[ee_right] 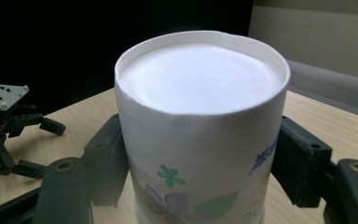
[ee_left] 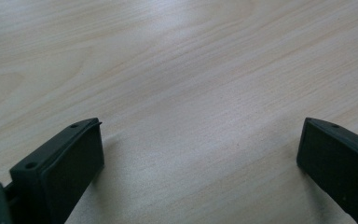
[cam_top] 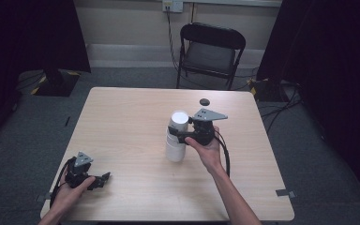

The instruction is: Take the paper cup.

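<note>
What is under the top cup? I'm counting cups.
The top cup, upside down, sits on more white cups stacked below. Their number is unclear; anything inside is covered.

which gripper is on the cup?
The right gripper: its jaws sit either side of the upside-down paper cup topping a stack. The left gripper rests open on the table, holding nothing.

Inverted white paper cup [ee_right: 200, 140] (floral print) stacked mid-table, upright.
</note>
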`<state>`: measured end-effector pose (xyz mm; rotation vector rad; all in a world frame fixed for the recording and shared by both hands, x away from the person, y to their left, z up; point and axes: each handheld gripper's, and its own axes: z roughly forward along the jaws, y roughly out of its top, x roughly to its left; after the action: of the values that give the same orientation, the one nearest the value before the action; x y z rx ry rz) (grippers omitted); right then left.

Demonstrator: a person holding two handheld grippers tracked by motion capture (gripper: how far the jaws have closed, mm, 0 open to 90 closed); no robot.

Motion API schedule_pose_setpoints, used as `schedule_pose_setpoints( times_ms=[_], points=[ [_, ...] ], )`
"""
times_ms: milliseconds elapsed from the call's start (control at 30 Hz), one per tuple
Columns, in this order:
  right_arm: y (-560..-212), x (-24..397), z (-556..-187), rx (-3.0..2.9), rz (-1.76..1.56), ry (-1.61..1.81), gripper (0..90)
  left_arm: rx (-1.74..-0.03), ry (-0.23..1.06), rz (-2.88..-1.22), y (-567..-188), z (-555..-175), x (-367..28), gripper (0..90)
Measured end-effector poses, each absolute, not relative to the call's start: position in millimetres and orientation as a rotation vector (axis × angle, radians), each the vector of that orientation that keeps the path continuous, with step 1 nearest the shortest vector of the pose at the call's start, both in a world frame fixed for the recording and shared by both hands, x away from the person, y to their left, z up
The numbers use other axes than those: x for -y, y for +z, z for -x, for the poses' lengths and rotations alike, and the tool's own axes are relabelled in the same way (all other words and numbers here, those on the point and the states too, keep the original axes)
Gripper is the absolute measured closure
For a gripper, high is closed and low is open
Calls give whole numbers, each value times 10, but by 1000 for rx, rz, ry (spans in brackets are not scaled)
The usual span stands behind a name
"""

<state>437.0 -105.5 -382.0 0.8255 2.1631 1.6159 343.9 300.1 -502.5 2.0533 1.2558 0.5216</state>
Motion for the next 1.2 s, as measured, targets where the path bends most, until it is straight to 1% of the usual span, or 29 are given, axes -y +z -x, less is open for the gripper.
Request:
schedule_pose_setpoints(
  times_ms=[500,867,900,967,1200],
  points=[
    [-3691,1099,-4344,-2124,-828,1657,291,-1254,523,-2056,-5022,-3439,-3002,5],
    [-3583,1145,-4281,-2098,-807,1676,290,-1267,517,-2036,-5002,-3423,-2986,77],
    [-3576,1147,-4280,-2095,-805,1678,290,-1263,521,-2042,-4993,-3421,-2988,91],
    [-3553,1151,-4274,-2087,-807,1691,291,-1268,522,-2039,-4981,-3414,-2984,150],
    [-3418,1221,-4205,-2031,-792,1718,292,-1252,516,-2055,-4966,-3406,-2972,179]
  ],
)
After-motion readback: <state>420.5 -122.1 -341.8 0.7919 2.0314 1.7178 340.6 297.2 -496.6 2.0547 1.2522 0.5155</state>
